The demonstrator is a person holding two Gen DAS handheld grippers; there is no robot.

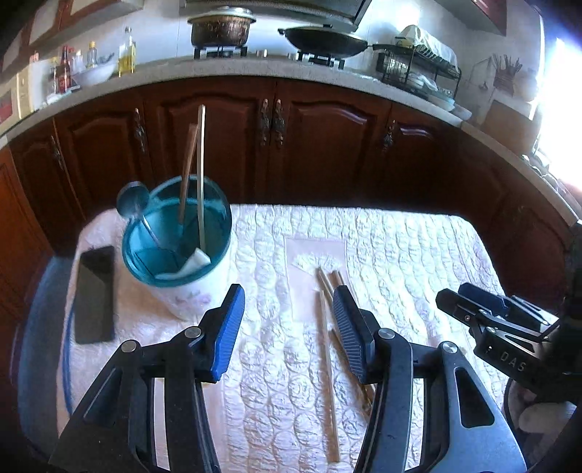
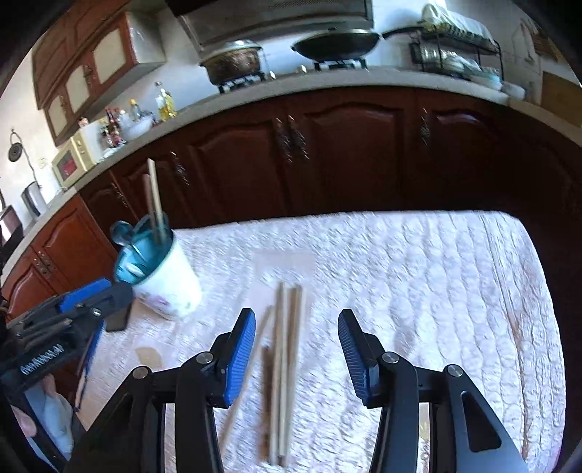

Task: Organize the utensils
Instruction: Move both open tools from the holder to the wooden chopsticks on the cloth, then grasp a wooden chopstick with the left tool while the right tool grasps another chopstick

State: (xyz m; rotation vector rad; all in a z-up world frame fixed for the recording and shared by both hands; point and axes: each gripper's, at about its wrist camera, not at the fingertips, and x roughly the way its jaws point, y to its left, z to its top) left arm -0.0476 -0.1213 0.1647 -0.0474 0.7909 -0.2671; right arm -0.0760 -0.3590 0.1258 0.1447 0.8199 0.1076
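Note:
A white utensil cup with a blue inside (image 1: 189, 287) stands at the table's left and holds two chopsticks (image 1: 200, 174) and a metal spoon (image 1: 132, 202); it also shows in the right wrist view (image 2: 167, 280). Several loose chopsticks (image 1: 327, 345) lie on the quilted cloth (image 1: 400, 254) in the middle, and show in the right wrist view (image 2: 282, 364). My left gripper (image 1: 287, 327) is open and empty, just right of the cup. My right gripper (image 2: 296, 353) is open and empty, above the loose chopsticks; it shows in the left view (image 1: 473, 302).
A black phone (image 1: 94, 294) lies left of the cup. Dark wooden cabinets (image 1: 291, 145) stand behind the table under a counter with a pot (image 1: 220, 27), a wok (image 1: 327, 40), a dish rack (image 1: 418, 69) and bottles (image 1: 127, 51).

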